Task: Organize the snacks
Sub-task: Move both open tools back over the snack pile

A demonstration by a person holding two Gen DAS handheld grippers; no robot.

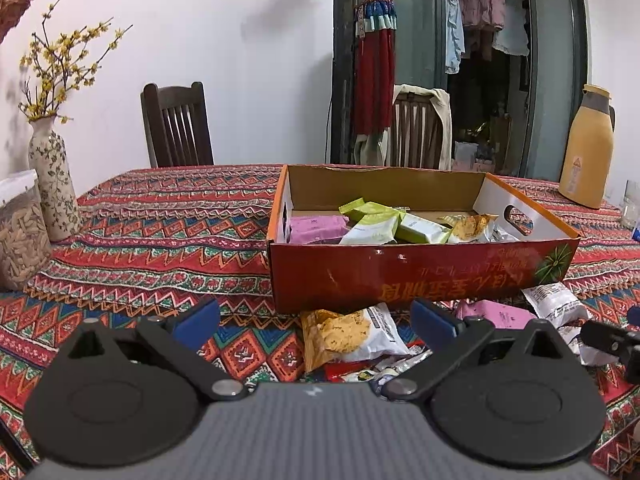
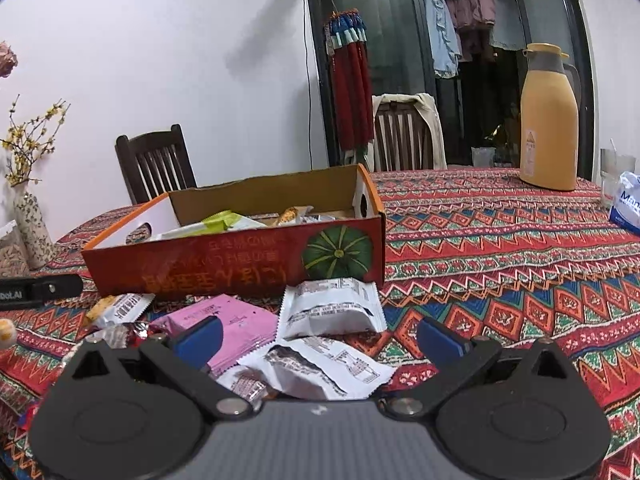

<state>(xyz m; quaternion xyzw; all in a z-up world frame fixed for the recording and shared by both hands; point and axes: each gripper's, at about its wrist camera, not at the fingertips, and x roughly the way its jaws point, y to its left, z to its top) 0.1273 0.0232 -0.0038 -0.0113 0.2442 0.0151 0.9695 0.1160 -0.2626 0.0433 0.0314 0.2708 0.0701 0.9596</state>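
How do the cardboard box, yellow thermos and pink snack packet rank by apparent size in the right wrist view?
1. cardboard box, clearly largest.
2. and 3. yellow thermos and pink snack packet: look similar; the packet is nearer and partly hidden, so unranked.

The surface wears a red patterned cloth. On it sit an open red cardboard box, loose snack packets, a flowered vase and a yellow jug.

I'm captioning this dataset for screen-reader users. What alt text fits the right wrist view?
An open right gripper hovers over loose snack packets, white wrappers and a pink packet, lying on a patterned tablecloth in front of a red cardboard box that holds more snacks. A yellow thermos stands far right.
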